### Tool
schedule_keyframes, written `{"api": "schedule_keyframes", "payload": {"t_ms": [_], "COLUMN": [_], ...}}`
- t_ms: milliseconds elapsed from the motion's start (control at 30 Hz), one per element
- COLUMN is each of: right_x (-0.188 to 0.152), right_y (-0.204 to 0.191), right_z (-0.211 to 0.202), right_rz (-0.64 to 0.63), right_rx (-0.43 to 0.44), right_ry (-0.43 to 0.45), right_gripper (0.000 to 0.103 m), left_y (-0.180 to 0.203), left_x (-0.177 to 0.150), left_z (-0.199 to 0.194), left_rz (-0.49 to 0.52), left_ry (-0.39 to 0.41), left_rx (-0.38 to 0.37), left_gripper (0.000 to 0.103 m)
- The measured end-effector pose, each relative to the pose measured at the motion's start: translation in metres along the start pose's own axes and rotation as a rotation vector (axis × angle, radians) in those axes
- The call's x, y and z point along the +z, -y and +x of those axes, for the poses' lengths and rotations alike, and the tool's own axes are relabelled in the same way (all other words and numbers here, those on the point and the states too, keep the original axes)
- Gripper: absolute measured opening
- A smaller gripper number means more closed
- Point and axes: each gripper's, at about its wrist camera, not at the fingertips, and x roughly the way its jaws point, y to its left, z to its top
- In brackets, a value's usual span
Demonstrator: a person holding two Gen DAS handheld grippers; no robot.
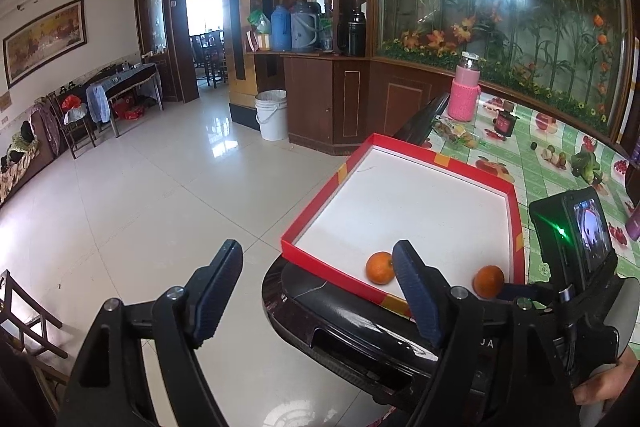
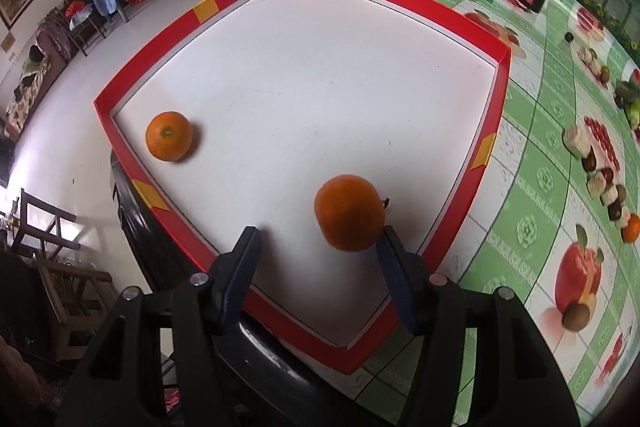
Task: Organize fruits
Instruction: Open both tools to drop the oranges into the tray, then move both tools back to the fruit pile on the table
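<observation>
A red-rimmed tray (image 2: 168,39) with a white floor holds two oranges. One orange (image 2: 168,136) lies near the tray's left wall; it also shows in the left wrist view (image 1: 379,267). The other orange (image 2: 349,213) lies near the front, against the right finger (image 2: 394,279) of my right gripper (image 2: 320,247), which is open over the tray. In the left wrist view this orange (image 1: 488,280) sits by the right gripper's fingertip. My left gripper (image 1: 318,267) is open and empty, off the tray's left front edge (image 1: 332,269).
The tray rests on a black appliance (image 1: 360,327) and a green fruit-print tablecloth (image 2: 540,187). A pink-sleeved bottle (image 1: 464,91), a dark jar (image 1: 505,123), snack bags (image 1: 452,131), small snacks (image 2: 600,179) and one more orange (image 2: 632,228) are on the table. Tiled floor lies left.
</observation>
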Motion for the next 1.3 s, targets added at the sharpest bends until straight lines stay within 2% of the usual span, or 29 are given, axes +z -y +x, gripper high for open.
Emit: {"api": "schedule_keyframes", "payload": {"t_ms": [167,333,533,733,867,967,1100,1300], "right_x": [-0.006,-0.008,-0.019,-0.053,-0.082,-0.101,-0.120,-0.133], "right_y": [0.014,0.047,0.113,0.191,0.231,0.250,0.263,0.286], "right_z": [-0.016,-0.062,-0.115,-0.175,-0.200,-0.202,-0.183,-0.126], "right_rz": [0.051,0.106,0.229,0.359,0.436,0.470,0.467,0.472], "right_rx": [0.062,0.066,-0.025,-0.127,-0.175,-0.202,-0.233,-0.255], "right_ry": [0.029,0.165,0.264,0.357,0.400,0.404,0.381,0.291], "right_gripper": [0.062,0.062,0.066,0.068,0.074,0.075,0.075,0.075], "left_y": [0.003,0.020,0.056,0.103,0.131,0.152,0.185,0.227], "left_x": [-0.002,-0.002,0.006,0.025,0.031,0.027,0.014,-0.002], "left_z": [0.000,-0.005,-0.007,-0.006,0.004,0.017,0.039,0.062], "left_rz": [0.006,0.058,0.138,0.224,0.263,0.295,0.359,0.459], "left_ry": [-0.011,-0.005,-0.010,0.001,-0.013,-0.043,-0.106,-0.183], "left_rx": [-0.007,-0.028,-0.107,-0.204,-0.255,-0.285,-0.315,-0.369], "left_gripper": [0.079,0.079,0.079,0.079,0.080,0.080,0.080,0.080]}}
